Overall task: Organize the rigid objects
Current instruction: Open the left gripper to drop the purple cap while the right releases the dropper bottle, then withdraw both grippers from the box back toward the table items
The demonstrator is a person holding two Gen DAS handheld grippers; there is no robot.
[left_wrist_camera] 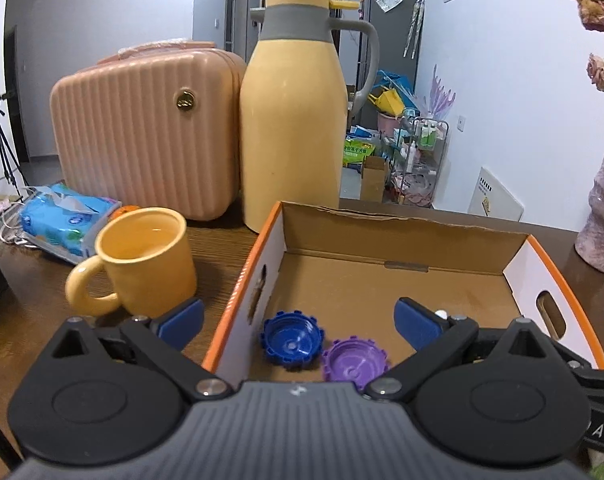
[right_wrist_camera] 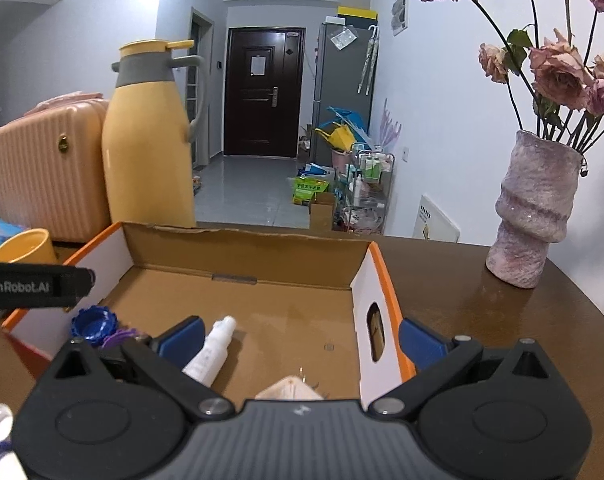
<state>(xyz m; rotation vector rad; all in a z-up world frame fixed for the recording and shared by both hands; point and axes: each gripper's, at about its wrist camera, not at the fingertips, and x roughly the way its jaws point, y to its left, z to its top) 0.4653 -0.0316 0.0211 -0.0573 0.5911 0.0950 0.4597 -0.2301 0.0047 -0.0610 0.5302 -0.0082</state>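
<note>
Cardboard box (left_wrist_camera: 401,236) holds a blue cap (left_wrist_camera: 293,340) with a purple cap (left_wrist_camera: 354,362) touching it at four o'clock, plus a white bottle (right_wrist_camera: 210,350). A pale object (right_wrist_camera: 290,389) is cut off by the right gripper (right_wrist_camera: 300,338), which, like the left gripper (left_wrist_camera: 298,320), is spread wide, holding nothing.

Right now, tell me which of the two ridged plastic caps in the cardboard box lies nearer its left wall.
The blue ridged plastic cap; the purple ridged plastic cap lies to its right.
</note>
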